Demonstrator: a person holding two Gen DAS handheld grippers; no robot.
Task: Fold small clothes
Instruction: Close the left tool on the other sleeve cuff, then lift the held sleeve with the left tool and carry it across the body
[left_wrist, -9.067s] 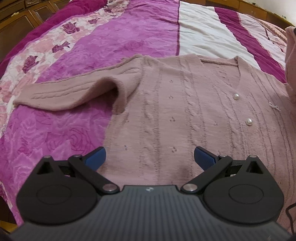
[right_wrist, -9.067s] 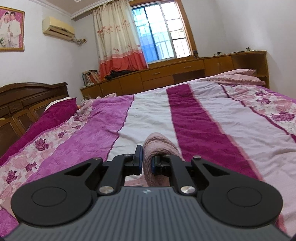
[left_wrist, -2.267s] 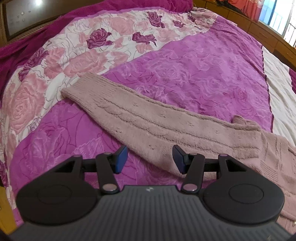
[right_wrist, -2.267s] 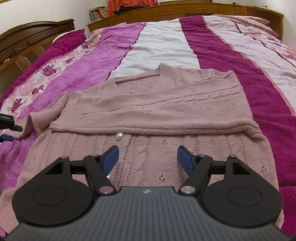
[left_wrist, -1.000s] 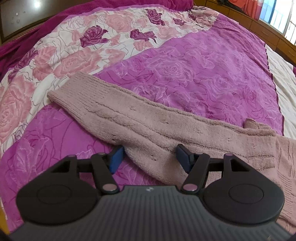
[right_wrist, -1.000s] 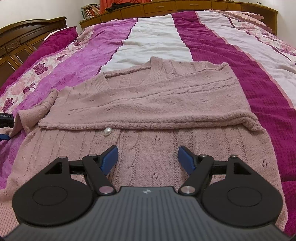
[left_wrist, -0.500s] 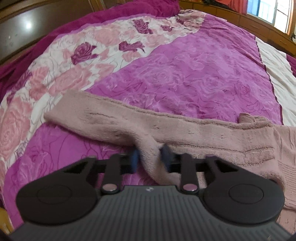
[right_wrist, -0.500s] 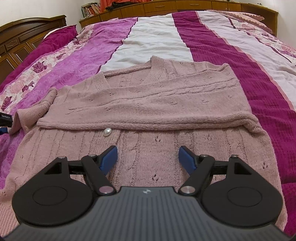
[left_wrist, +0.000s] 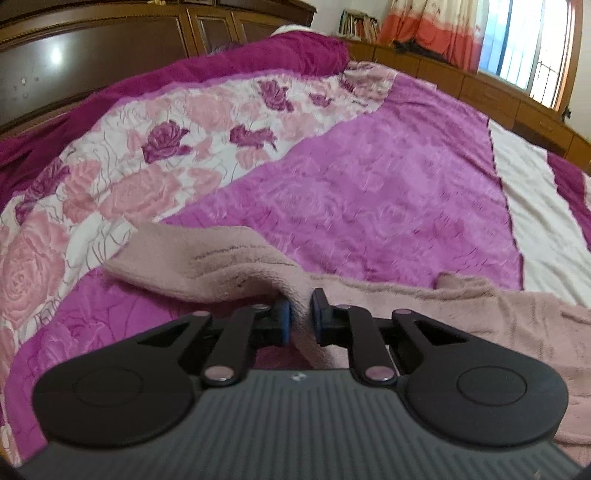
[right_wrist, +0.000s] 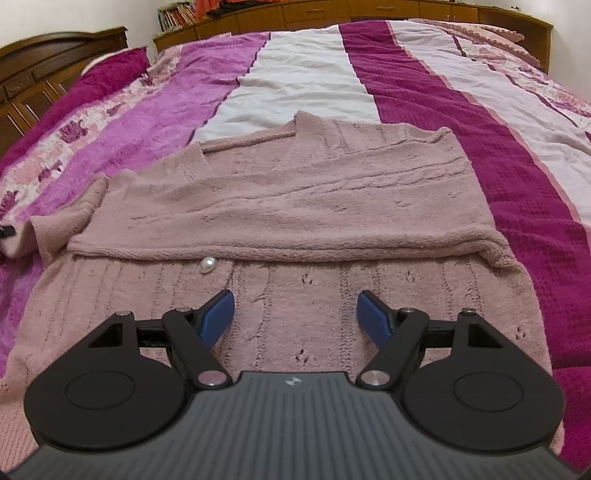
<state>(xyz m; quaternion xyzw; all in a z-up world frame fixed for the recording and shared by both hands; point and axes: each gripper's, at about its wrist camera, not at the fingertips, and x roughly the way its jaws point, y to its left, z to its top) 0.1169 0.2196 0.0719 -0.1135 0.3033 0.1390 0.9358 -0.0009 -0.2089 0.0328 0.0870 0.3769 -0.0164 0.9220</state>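
text: none legible | marks: small white emblem on each gripper housing, unreadable | book spines on far shelf: too small

Both wrist views look steeply down, close over one cardigan (right_wrist: 295, 206) on the bed (left_wrist: 369, 192)

A wide bed (right_wrist: 424, 88) covered by a striped bedspread (left_wrist: 369, 192) in magenta, white and rose print carries a dusty-pink knitted cardigan (right_wrist: 295, 206), lying flat near the bed's closer edge, one sleeve (left_wrist: 207, 266) stretched sideways from the cardigan across the purple stripe.
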